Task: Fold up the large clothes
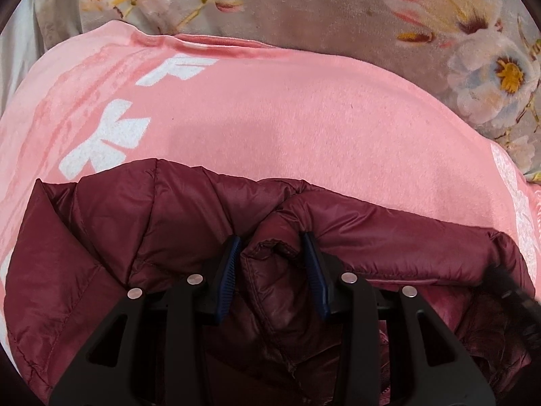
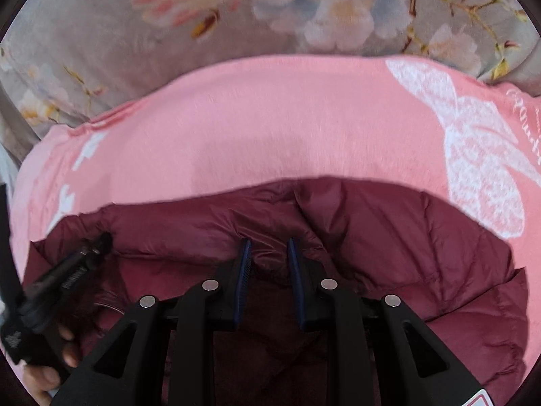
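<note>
I'm pinching a bunched fold of the maroon puffer jacket [image 1: 277,270] w/ my left gripper [image 1: 274,242]; right gripper [image 2: 268,248] is clamping its edge too. Jacket's lying on the pink blanket [image 1: 287,118].

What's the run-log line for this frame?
left gripper: shut on jacket | right gripper: shut on jacket | under: pink blanket

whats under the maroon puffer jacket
The maroon puffer jacket lies on a pink blanket with white bows, which lies on a grey floral bedcover. What is directly beneath the jacket's middle is covered.
</note>
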Action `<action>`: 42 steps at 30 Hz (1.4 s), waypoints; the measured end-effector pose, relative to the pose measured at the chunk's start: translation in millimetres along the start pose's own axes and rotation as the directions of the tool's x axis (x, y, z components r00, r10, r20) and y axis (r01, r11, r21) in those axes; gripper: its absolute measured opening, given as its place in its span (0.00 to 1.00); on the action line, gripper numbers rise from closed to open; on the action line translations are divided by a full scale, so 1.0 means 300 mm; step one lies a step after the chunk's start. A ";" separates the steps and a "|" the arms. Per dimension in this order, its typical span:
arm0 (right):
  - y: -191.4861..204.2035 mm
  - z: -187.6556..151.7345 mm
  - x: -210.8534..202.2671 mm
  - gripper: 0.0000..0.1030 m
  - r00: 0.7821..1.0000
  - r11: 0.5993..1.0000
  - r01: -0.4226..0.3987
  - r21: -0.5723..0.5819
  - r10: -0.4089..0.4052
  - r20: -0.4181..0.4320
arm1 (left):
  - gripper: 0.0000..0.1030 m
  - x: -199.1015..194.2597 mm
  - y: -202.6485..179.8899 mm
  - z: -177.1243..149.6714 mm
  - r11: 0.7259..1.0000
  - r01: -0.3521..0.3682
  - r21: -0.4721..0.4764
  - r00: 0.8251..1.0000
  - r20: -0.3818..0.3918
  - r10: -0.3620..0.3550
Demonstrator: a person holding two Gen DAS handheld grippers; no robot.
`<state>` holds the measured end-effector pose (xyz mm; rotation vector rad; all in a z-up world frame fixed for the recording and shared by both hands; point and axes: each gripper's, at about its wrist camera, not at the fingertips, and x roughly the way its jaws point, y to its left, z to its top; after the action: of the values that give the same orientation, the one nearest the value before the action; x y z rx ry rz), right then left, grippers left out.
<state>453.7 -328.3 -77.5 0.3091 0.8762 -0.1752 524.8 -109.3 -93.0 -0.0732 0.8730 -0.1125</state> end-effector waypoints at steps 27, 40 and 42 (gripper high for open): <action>0.073 -0.032 0.026 0.21 0.990 0.984 0.139 -0.111 -0.136 0.035 | 0.38 0.011 -0.022 -0.005 0.998 -0.038 0.046 0.999 0.007 0.038; 0.075 -0.029 0.026 0.22 0.987 0.981 0.157 -0.114 -0.153 0.039 | 0.40 0.010 -0.027 -0.003 0.996 -0.055 0.063 0.998 0.005 0.055; 0.061 -0.035 0.008 0.23 0.990 0.987 0.134 -0.091 -0.130 0.049 | 0.44 -0.004 -0.017 -0.004 0.998 -0.052 0.047 0.999 0.012 0.051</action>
<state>452.5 -307.6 -82.1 0.1586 0.8600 -0.2619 522.7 -114.1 -92.3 -0.0066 0.8601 -0.0843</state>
